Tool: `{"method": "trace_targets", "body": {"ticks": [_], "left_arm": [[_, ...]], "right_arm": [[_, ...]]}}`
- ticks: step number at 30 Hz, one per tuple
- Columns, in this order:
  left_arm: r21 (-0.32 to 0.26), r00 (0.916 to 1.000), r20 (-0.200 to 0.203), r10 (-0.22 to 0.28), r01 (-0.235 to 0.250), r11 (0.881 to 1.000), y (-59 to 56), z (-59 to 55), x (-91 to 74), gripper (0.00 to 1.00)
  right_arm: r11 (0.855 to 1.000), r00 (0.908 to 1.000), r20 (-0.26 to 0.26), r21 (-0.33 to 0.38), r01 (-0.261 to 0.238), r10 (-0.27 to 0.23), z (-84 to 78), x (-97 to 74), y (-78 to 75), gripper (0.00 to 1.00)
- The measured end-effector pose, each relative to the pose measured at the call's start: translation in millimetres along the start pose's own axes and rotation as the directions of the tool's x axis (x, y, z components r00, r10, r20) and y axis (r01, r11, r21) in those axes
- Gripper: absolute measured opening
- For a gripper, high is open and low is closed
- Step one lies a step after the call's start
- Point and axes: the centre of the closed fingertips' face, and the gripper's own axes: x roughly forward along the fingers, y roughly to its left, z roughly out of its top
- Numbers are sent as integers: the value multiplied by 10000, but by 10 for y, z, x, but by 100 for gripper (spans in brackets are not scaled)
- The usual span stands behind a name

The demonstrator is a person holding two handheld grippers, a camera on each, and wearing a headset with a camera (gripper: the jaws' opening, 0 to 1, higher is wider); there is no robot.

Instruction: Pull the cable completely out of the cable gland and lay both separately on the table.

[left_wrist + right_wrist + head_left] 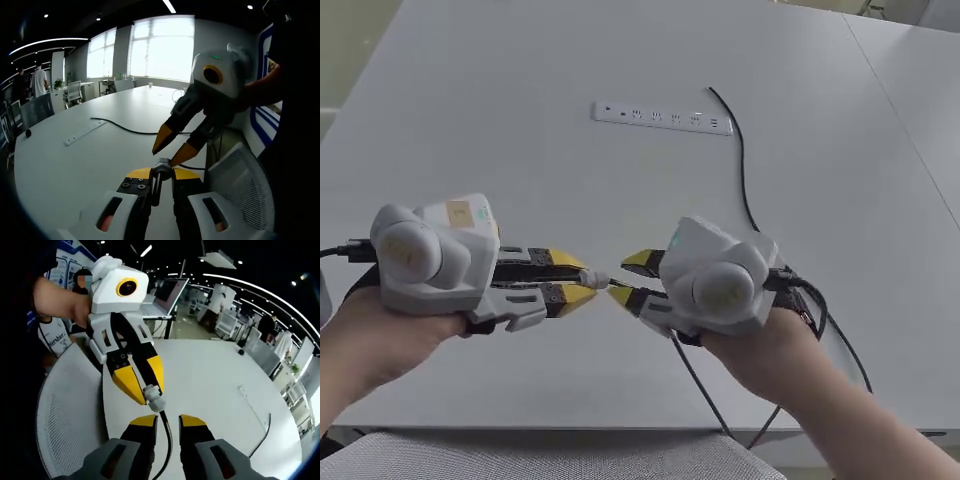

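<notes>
Head view: left gripper fingers clamp cable gland, axis horizontal; cable trails between parted right gripper fingers.

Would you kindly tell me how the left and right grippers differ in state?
The left gripper is shut on the cable gland; the right gripper has its jaws apart. The left gripper carries a load, while the right gripper grips nothing: the cable merely passes between its jaws. Both have yellow tips and face each other.
</notes>
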Motion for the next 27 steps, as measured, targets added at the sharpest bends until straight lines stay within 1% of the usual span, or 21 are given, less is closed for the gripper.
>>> {"method": "trace_targets", "body": {"ticks": [2, 3, 4, 6, 8, 9, 11, 15, 17, 19, 27], "left_arm": [[-8, 10000, -6, -6, 6, 10000, 2, -1, -1, 15], [-15, 10000, 4, -22, 22, 10000, -1, 1, -2, 15], [-17, 10000, 10, -28, 28, 10000, -1, 1, -3, 15], [-35, 10000, 23, -16, 16, 10000, 7, 2, -8, 15], [-43, 10000, 37, -25, 26, 10000, 9, 5, -9, 15], [-48, 10000, 24, -27, 27, 10000, 10, 4, -10, 15], [-57, 10000, 14, -24, 24, 10000, 20, 2, -13, 15], [-106, 10000, 40, -54, 55, 9999, 30, 4, -21, 15], [-64, 10000, 27, -61, 61, 10000, 31, 4, -18, 15], [-92, 10000, 73, -43, 44, 9999, 38, 13, -15, 15], [-27, 9999, 15, -117, 117, 9999, 48, 17, -1, 15]], "right_arm": [[9990, 9998, 81, -420, -175, 179, 32, 14, 40, 11], [9987, 9997, 76, -460, -220, 223, 38, 19, 54, 10], [9968, 9996, 35, -741, -284, 287, 41, 30, 68, 9], [9924, 9996, -80, -1192, -295, 287, 31, 56, 74, 5], [9887, 9992, -85, -1445, -387, 379, 34, 73, 96, 3], [9873, 9994, -152, -1557, -325, 306, 27, 79, 86, 3], [9838, 9994, -149, -1758, -344, 323, 34, 83, 83, 2], [9823, 9996, -130, -1855, -251, 231, 19, 84, 43, 0], [9883, 9996, -73, -1493, -297, 290, 21, 76, 35, 0], [9891, 9997, 6, -1451, -233, 236, 25, 71, 26, 0], [9965, 9997, 102, -808, -219, 228, 14, 77, 10, 0]]}}
